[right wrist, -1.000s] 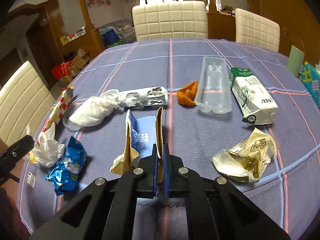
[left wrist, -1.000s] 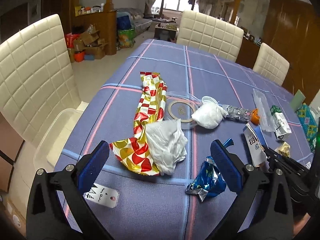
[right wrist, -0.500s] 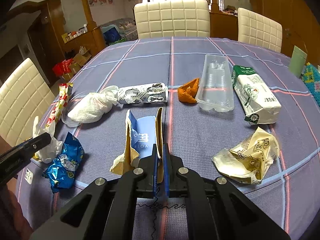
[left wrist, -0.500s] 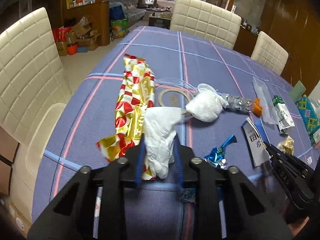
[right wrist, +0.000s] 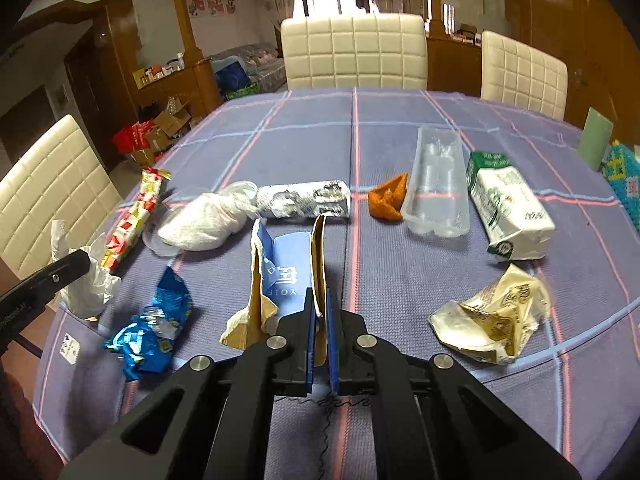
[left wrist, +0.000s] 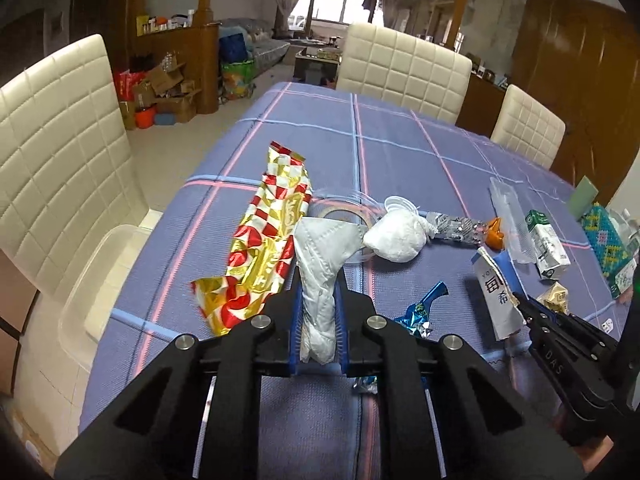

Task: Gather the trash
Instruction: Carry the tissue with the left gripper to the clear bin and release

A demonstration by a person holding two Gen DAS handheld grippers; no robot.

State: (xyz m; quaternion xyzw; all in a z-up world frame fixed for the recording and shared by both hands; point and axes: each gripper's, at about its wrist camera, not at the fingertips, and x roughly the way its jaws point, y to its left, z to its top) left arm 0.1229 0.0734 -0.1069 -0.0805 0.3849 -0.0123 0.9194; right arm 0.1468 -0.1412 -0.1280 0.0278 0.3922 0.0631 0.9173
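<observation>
Left wrist view, low centre: the left gripper (left wrist: 318, 312) has its jaws pinching a crumpled white tissue (left wrist: 320, 276), whose long axis runs straight up the frame, away from the camera, its loose upper end fanning out above the blue pads (left wrist: 297, 320). Just left of it on the counter (left wrist: 400, 152) lies a red-and-gold foil wrapper (left wrist: 268, 252), stretched lengthwise toward the upper frame and touching the tissue's left side. Right of the tissue sit a knotted white bag (left wrist: 396, 236) on a clear lid and, nearer the camera, a crushed blue foil wrapper (left wrist: 420, 312). Right wrist view, left to right: that same tissue (right wrist: 86, 280) and the blue wrapper (right wrist: 150, 324), then the right gripper (right wrist: 319, 332), jaws pressed onto one upright flap of a torn blue carton (right wrist: 286, 276) that points away from the camera. Farther right lie an orange scrap (right wrist: 388, 200), a clear plastic tray (right wrist: 438, 188), a green-and-white milk carton (right wrist: 508, 208) and a crumpled cream wrapper (right wrist: 492, 320).
</observation>
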